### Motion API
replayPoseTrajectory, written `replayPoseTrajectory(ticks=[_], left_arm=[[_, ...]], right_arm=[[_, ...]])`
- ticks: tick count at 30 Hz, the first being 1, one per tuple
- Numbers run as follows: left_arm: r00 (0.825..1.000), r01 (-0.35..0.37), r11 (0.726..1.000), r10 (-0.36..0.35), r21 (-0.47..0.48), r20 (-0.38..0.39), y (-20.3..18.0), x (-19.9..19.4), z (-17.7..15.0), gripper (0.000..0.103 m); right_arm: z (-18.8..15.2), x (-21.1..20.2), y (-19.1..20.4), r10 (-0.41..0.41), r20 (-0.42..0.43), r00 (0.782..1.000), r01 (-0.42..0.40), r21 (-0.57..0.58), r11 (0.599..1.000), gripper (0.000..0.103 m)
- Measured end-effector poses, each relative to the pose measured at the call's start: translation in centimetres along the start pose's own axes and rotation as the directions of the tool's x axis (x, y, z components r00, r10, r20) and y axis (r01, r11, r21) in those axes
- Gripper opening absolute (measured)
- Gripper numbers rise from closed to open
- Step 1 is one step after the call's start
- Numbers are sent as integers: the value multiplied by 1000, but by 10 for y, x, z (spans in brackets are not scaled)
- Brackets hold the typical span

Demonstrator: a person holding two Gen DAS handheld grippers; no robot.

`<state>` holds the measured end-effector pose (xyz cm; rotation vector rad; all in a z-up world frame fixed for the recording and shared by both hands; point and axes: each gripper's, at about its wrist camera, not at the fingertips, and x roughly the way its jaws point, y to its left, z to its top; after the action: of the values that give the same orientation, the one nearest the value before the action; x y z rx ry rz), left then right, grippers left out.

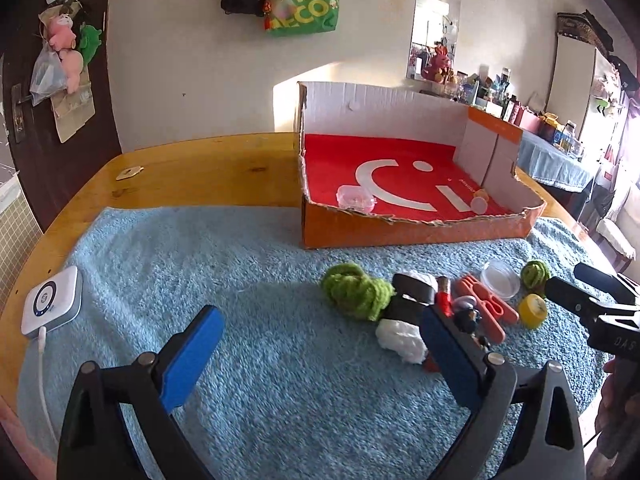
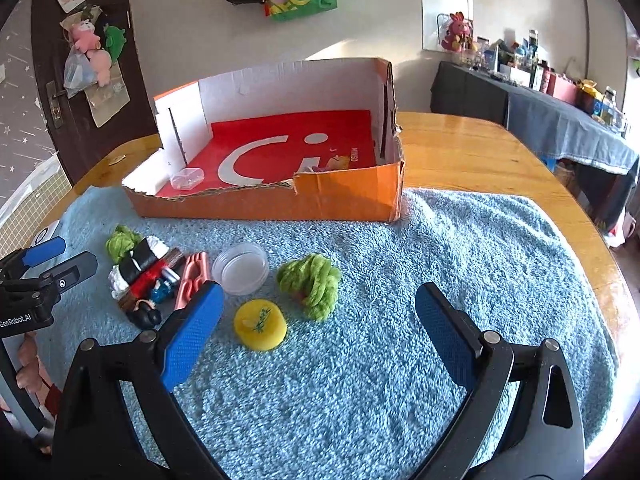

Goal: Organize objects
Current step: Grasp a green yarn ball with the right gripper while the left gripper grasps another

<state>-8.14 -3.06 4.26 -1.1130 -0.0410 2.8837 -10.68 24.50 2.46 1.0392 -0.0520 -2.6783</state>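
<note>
Both sets of jaws are spread wide with nothing in them, and the right gripper [image 2: 320, 336] looks closest to the yellow puck [image 2: 260, 324], sitting on the blue towel [image 2: 440, 248] at about 10 o'clock just inside its left pad. The orange box [image 2: 280, 200] is dead ahead at 12 with open towel between. The left gripper [image 1: 320, 344] hangs by the crowded pile at its 1 o'clock.

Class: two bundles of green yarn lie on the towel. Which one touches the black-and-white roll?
The green yarn bundle at the pile's far-left end; the other bundle lies apart beside the yellow puck.
</note>
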Motion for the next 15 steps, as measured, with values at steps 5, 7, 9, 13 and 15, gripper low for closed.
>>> replayPoseTrajectory(ticks=[5, 7, 9, 13, 15], left_arm=[[999, 21, 1000, -20, 10, -46, 6, 15, 5, 95], [997, 32, 999, -31, 14, -66, 7, 21, 7, 93], [996, 43, 999, -42, 12, -80, 8, 26, 9, 93], [993, 57, 998, -55, 25, -105, 8, 34, 11, 93], [993, 60, 998, -57, 29, -105, 8, 35, 12, 93]], right_arm=[[8, 10, -9, -4, -41, 999, 4, 8, 1000, 98], [11, 14, -11, -8, -57, 998, 8, 6, 1000, 98], [13, 18, -14, 0, -69, 998, 1, 16, 1000, 98], [15, 23, -16, 6, -86, 996, -4, 27, 1000, 98], [15, 25, -16, 5, -94, 996, -3, 25, 1000, 98]])
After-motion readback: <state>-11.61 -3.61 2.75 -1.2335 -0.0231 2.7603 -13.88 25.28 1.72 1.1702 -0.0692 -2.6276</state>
